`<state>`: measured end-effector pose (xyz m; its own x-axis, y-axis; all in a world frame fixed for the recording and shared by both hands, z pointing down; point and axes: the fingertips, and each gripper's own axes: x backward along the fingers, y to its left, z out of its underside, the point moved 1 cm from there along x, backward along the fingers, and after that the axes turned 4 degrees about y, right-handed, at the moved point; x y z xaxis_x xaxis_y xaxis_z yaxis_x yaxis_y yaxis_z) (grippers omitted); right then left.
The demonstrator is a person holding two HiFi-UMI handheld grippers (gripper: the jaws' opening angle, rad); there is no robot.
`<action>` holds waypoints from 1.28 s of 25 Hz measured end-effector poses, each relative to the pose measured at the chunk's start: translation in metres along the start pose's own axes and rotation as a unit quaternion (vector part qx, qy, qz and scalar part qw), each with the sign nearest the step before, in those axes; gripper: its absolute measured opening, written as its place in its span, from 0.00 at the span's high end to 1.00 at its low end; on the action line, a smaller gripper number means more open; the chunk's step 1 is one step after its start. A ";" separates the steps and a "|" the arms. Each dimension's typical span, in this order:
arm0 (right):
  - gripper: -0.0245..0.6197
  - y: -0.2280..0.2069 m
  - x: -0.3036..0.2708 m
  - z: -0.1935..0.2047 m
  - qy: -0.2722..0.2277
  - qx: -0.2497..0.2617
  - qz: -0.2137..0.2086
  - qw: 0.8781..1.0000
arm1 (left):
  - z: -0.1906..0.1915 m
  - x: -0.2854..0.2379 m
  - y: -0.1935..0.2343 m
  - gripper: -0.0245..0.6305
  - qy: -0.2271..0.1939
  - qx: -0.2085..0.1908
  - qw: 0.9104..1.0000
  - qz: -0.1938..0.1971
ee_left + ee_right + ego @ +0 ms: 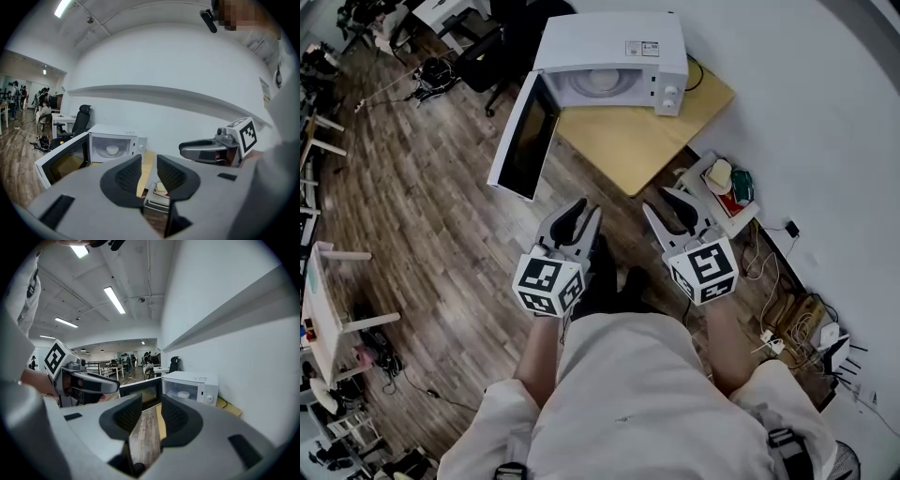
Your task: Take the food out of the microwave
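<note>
Two grippers: both are hovering side by side in front of the person's body, well apart from the microwave and pointing toward it.
Left gripper (pixel 579 212): its jaws are standing apart with only floor and table edge showing between them, so it is released and carrying nothing.
Right gripper (pixel 667 208): its jaws are likewise gaping, with nothing between the pads.
Microwave (pixel 609 52): it is sitting at the far corner of the wooden table (pixel 628 141), close to the wall.
Door (pixel 525 136): it is hanging wide open on the microwave's left, out over the floor, leaving the cavity fully exposed.
Food (pixel 112 150): a white bowl is sitting in the middle of the cavity; what it is holding is too small to tell.
Step in hand: judging by the gap, the reach toward the open cavity is what is being set up, and nothing is gripped yet.
Doing it well: the grippers should be going in level and straight through the opening, one on each side of the bowl, with the jaws kept wide until the rim is sitting between the pads.
Watching for: the left gripper is passing nearest the open door, so it should be keeping clear of that edge, and the bowl should be coming out flat to avoid spilling.
</note>
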<state>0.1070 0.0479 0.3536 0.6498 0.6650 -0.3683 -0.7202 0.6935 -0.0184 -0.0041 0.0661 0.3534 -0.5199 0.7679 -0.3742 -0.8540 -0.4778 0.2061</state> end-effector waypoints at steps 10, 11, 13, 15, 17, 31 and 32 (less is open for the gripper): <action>0.77 -0.019 -0.023 -0.006 0.009 0.007 0.006 1.000 | -0.010 -0.033 0.015 0.82 0.003 0.000 1.000 0.015; 0.77 -0.022 -0.027 -0.007 0.012 0.008 0.007 1.000 | -0.012 -0.037 0.018 0.82 0.002 0.001 1.000 0.017; 0.77 -0.029 -0.035 -0.008 0.016 0.009 0.011 1.000 | -0.016 -0.045 0.025 0.82 0.000 0.002 1.000 0.020; 0.77 -0.036 -0.046 -0.012 0.018 0.010 0.016 1.000 | -0.022 -0.054 0.033 0.82 -0.001 0.001 1.000 0.026; 0.77 -0.043 -0.059 -0.017 0.021 0.012 0.018 1.000 | -0.028 -0.064 0.040 0.82 0.000 -0.004 0.999 0.033; 0.77 -0.071 -0.166 -0.056 0.053 0.056 0.022 0.997 | -0.063 -0.121 0.120 0.82 -0.001 0.002 0.998 0.058; 0.77 -0.072 -0.174 -0.057 0.055 0.059 0.022 0.996 | -0.064 -0.124 0.127 0.82 -0.001 0.002 0.998 0.058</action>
<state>0.0323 -0.1333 0.3658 0.5824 0.6657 -0.4665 -0.7095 0.6964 0.1080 -0.0470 -0.1172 0.3680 -0.6155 0.7081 -0.3461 -0.7880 -0.5622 0.2511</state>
